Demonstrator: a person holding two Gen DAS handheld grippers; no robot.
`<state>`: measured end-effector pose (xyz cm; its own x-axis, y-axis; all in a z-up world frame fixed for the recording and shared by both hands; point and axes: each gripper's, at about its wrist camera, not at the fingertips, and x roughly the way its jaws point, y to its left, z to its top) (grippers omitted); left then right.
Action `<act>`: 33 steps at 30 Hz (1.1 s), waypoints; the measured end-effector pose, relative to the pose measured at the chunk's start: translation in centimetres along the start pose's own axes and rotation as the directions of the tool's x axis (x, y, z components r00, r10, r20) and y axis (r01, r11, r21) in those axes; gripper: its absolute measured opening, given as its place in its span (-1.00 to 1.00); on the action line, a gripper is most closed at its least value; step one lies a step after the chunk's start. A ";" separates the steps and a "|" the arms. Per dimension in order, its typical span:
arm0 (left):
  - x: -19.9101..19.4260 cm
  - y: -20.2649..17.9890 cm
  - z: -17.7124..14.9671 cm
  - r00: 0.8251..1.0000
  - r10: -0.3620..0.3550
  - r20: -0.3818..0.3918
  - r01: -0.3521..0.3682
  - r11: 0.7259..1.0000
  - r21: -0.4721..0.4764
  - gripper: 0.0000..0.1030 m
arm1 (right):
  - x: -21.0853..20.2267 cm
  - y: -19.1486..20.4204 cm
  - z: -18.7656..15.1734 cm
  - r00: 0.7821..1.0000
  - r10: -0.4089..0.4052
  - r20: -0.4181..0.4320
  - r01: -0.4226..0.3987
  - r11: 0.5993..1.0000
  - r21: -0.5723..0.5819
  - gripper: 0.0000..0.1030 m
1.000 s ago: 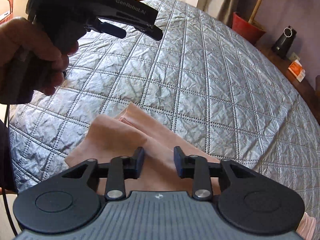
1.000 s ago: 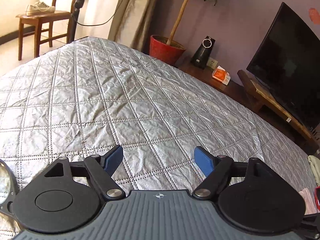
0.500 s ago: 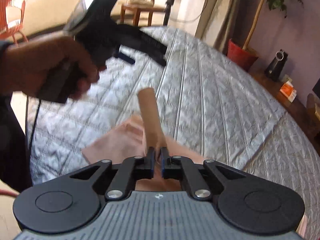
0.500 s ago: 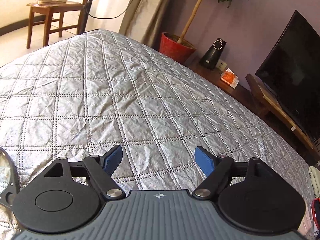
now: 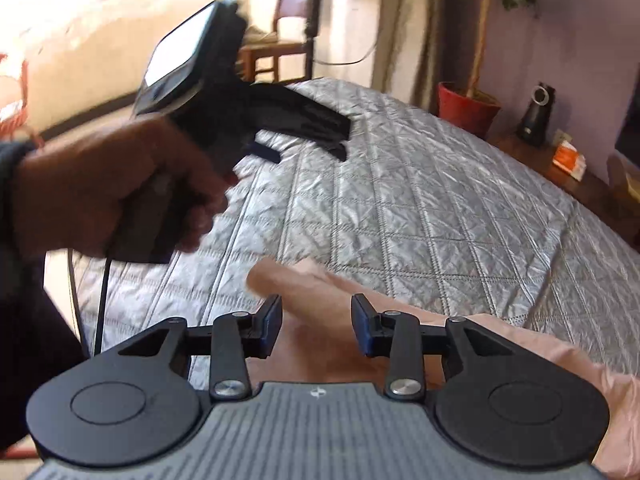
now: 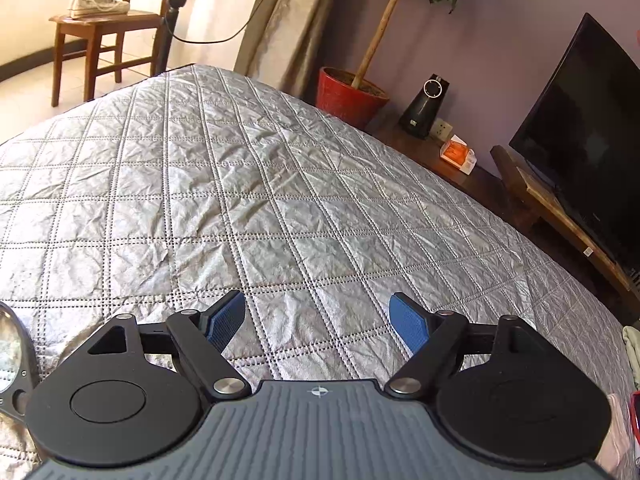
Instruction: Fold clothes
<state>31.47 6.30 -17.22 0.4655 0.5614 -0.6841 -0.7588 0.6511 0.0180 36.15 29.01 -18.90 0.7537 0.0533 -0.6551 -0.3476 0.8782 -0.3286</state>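
Left wrist view: no legible writing; left claw [image 5: 316, 326], earlier pinching pink garment [image 5: 320, 344], now spread; right claw [image 6: 318, 320] spread above bed [image 6: 280, 200].

The garment [image 5: 320, 320] is lying on the quilt [image 6: 248, 200], under the left gripper [image 5: 316, 322]; the plant pot [image 6: 346, 94] is standing behind the quilt, the speaker [image 6: 426, 110] to its right; the chair [image 6: 96, 36] is standing far left.

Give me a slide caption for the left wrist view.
Left gripper, jaws open, above pink cloth on a quilted bed.
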 end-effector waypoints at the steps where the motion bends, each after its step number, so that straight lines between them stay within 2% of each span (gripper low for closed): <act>1: -0.3 -1.0 0.5 1.000 0.002 0.023 -0.003 0.998 0.067 -0.35 | 0.0 0.1 0.0 1.000 0.002 -0.001 -0.002 1.000 -0.005 0.63; 3: 0.3 -1.8 1.6 0.999 0.028 0.021 -0.030 0.997 0.071 -0.35 | 0.2 0.1 0.0 1.000 0.005 -0.004 -0.005 1.000 -0.008 0.63; 6: 3.1 -0.9 3.0 0.996 0.064 -0.061 -0.068 0.995 -0.073 -0.35 | 0.3 0.0 0.0 1.000 0.002 -0.006 -0.002 1.000 -0.003 0.63; 10: 5.9 0.3 3.1 0.985 0.104 -0.137 -0.128 0.976 -0.176 -0.39 | 0.3 -0.2 -0.1 1.000 0.005 -0.007 -0.005 1.000 0.004 0.63; 11: 6.5 0.6 3.0 0.983 0.108 -0.147 -0.136 0.971 -0.195 -0.53 | 0.4 -0.1 -0.1 1.000 0.007 -0.008 -0.007 1.000 0.003 0.63; 12: 6.9 0.7 2.8 0.983 0.097 -0.157 -0.128 0.970 -0.205 -0.97 | 0.4 -0.1 -0.1 1.000 0.008 -0.010 -0.008 1.000 0.003 0.63; 14: 6.8 0.6 2.5 0.985 0.093 -0.144 -0.122 0.972 -0.203 -0.99 | 0.5 0.0 -0.1 1.000 0.011 -0.012 -0.010 1.000 0.002 0.63; 17: 5.5 0.1 2.0 0.987 0.092 -0.132 -0.115 0.977 -0.177 -0.99 | 0.5 -0.1 -0.2 1.000 0.010 -0.014 -0.010 1.000 0.004 0.63; 20: 2.4 0.2 1.4 0.992 0.091 -0.089 -0.105 0.981 -0.165 -0.99 | 0.5 -0.3 -0.2 1.000 0.008 -0.015 -0.008 1.000 0.005 0.63; 22: 1.7 0.3 1.7 0.993 0.096 -0.061 -0.106 0.976 -0.188 -0.91 | 0.5 -0.3 -0.2 1.000 0.011 -0.013 -0.011 1.000 0.005 0.63; 24: 2.6 0.8 2.1 0.992 0.091 -0.090 -0.111 0.964 -0.243 -0.63 | 0.4 -0.4 -0.3 1.000 0.015 -0.012 -0.015 1.000 0.006 0.63; 26: 3.8 1.3 2.6 0.988 0.092 -0.122 -0.125 0.945 -0.301 -0.62 | 0.4 -0.4 -0.3 1.000 0.022 -0.014 -0.022 1.000 0.012 0.63; 30: 5.9 1.6 3.0 0.981 0.126 -0.147 -0.170 0.926 -0.337 -0.62 | 0.5 -0.4 -0.2 0.999 0.043 -0.012 -0.043 0.999 0.025 0.63; 33: 6.9 2.3 2.6 0.975 0.131 -0.177 -0.192 0.900 -0.392 -0.63 | 0.6 0.0 -0.1 0.999 0.049 -0.014 -0.048 0.999 0.012 0.63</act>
<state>34.13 12.97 -20.00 0.2739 0.5430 -0.7938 -0.9506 0.2780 -0.1378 36.57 28.97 -19.36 0.7280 0.0893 -0.6797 -0.3769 0.8803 -0.2881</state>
